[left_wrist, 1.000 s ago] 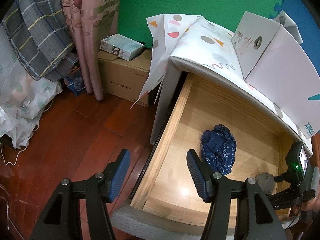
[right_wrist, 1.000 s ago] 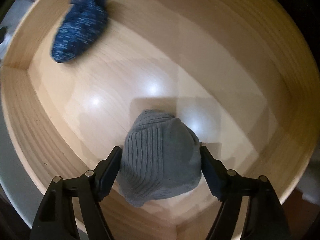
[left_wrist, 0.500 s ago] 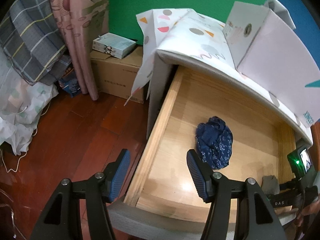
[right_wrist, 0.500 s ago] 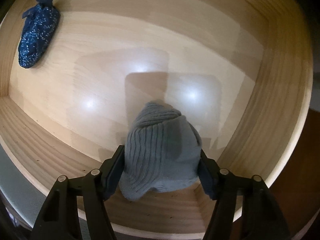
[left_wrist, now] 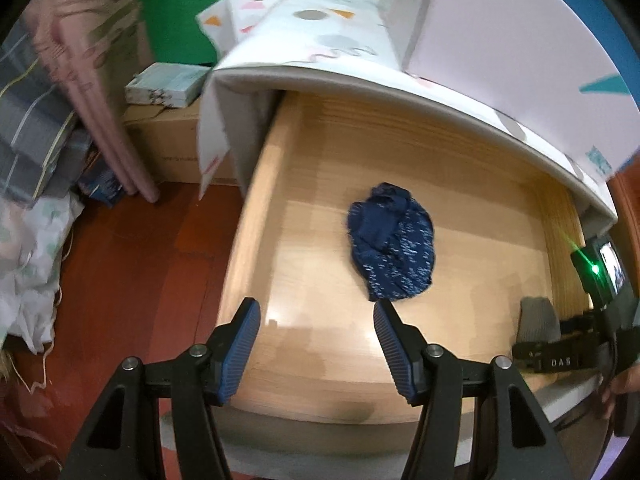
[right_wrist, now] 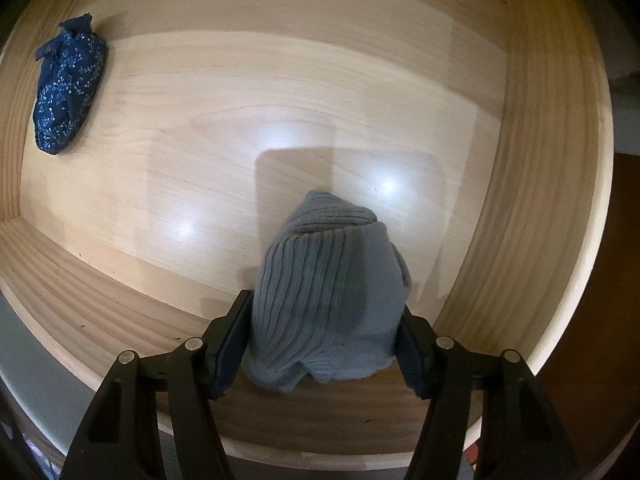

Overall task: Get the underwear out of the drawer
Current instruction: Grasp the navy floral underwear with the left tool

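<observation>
Grey ribbed underwear [right_wrist: 328, 300] bunched at drawer [right_wrist: 520, 160] front corner, navy speckled pair [right_wrist: 66, 88] crumpled mid-floor.

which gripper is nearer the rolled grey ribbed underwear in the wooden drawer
Right. The right gripper is closing around the rolled grey ribbed underwear; the left gripper hovers open across the wooden drawer.

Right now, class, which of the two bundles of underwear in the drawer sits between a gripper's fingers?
The grey ribbed bundle, between the closing right gripper; the dark blue speckled bundle lies apart, untouched.

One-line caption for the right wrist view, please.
Right gripper closing its jaws around a grey ribbed garment in the wooden drawer; a dark blue patterned garment lies apart.
</observation>
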{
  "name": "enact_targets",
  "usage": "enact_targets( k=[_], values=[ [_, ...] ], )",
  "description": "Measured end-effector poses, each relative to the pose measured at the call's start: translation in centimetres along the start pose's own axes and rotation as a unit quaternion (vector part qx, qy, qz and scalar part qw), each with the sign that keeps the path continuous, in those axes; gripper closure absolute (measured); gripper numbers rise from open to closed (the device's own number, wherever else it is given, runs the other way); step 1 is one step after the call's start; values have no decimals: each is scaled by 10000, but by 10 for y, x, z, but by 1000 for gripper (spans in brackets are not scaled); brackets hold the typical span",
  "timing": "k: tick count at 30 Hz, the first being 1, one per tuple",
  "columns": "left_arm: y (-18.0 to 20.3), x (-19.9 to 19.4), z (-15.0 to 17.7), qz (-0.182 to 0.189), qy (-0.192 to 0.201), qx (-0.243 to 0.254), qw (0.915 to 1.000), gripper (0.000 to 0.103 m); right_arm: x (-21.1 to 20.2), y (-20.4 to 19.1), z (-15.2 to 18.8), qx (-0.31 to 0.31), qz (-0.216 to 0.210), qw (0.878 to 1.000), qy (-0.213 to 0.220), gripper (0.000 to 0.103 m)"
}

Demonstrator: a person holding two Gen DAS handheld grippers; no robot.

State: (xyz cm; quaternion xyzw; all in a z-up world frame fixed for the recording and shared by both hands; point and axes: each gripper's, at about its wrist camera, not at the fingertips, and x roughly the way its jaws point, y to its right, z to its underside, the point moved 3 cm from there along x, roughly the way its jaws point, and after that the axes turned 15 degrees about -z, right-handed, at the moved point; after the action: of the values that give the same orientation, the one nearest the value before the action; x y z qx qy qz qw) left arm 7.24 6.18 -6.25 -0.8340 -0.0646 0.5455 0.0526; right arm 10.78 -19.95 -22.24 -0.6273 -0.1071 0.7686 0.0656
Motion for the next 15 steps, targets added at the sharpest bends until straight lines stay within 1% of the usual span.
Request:
enact_targets(
  k=[2,5,6,8,12,13,15],
  values=[
    [5,2,-4,66,-63,86,9999,42,0,1,2,25,-13,10000,51,42],
    [20,4,-12,287,-87,244,9993,42,-5,5,6,37,-50,9999,139,41],
    [25,5,-14,312,-102,306,9990,42,-3,8,15,41,-60,9998,161,41],
    [39,7,-20,362,-136,473,9981,42,-3,16,22,44,-89,9997,204,41],
    [68,16,-33,299,-245,829,9958,42,6,19,29,45,-134,9997,218,40],
    [73,19,-37,279,-278,851,9956,42,-1,22,27,38,-134,9997,216,40],
    [81,23,-43,314,-354,922,9946,42,0,24,28,35,-136,9997,219,40]
  ],
)
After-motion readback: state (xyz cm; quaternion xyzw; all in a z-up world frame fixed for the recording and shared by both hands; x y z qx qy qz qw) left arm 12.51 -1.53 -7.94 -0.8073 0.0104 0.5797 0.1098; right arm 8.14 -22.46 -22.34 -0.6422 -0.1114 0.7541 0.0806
